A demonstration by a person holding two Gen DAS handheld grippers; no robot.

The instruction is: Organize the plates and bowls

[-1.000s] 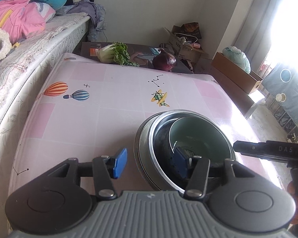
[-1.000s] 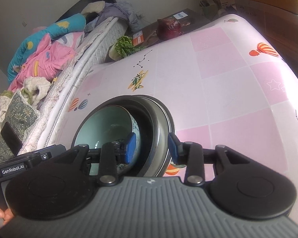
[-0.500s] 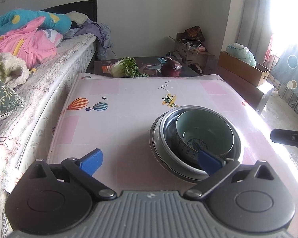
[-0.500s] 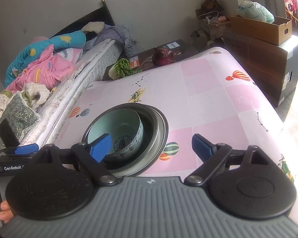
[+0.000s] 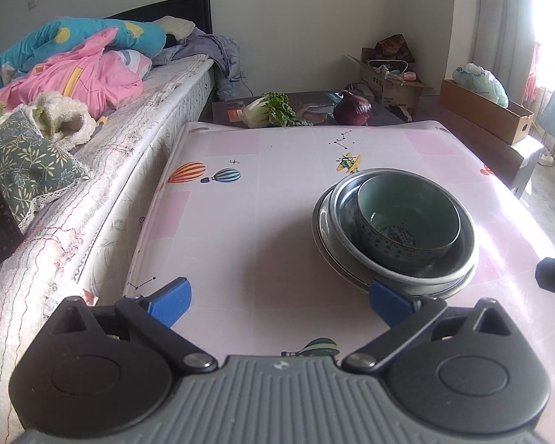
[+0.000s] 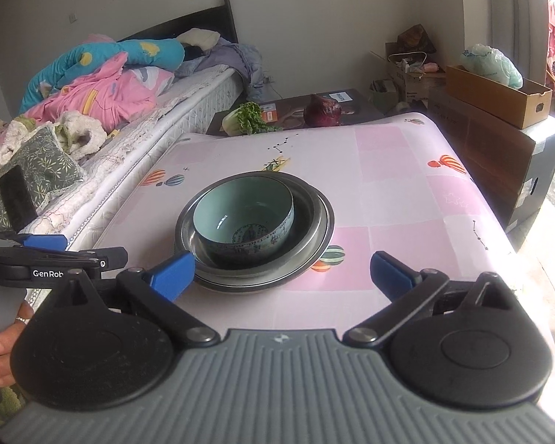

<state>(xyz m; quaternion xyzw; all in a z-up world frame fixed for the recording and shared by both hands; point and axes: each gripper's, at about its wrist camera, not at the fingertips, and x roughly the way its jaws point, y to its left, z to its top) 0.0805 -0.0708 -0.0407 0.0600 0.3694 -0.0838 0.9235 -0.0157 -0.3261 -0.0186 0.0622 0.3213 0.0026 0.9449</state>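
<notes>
Sitting on the pink tablecloth, a pale-green ceramic bowl nests in a steel bowl atop a plate. The left gripper stands spread wide, empty; the right gripper is opening, nothing between its jaws.

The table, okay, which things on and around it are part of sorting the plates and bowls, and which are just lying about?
Part of the job:
- ceramic bowl, nested inside
- steel bowl, sitting on
- plate

Just lying about:
- red onion and leafy greens on the low stand beyond the table
- bedding on the bed
- cardboard boxes
</notes>
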